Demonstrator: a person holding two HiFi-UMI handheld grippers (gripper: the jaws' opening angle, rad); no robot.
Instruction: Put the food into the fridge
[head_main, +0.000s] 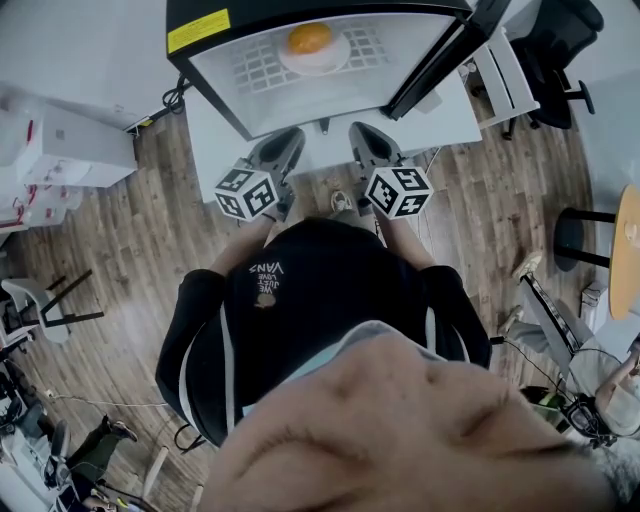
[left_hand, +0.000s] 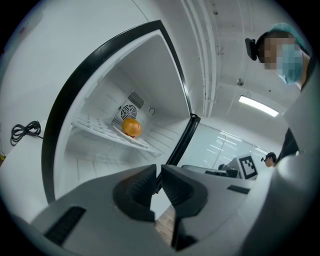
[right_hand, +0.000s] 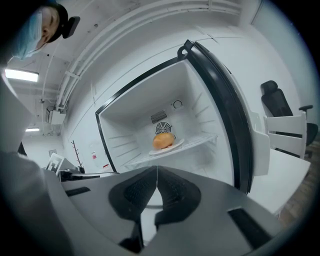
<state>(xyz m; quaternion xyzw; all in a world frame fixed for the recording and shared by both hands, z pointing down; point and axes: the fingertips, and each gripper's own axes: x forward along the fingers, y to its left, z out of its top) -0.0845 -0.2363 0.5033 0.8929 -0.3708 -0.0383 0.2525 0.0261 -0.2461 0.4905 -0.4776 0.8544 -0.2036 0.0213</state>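
The white fridge stands open in front of me. An orange-brown bun lies on a white plate on its wire shelf. In the left gripper view the bun sits deep inside, above and left of my left gripper. In the right gripper view the bun is on the plate just above my right gripper. In the head view, my left gripper and right gripper hover side by side below the fridge opening. Both are shut and hold nothing.
The black-edged fridge door swings out to the right, its white door shelves showing. A black office chair stands right of it. White boxes and a cable lie left; a round wooden table is at far right.
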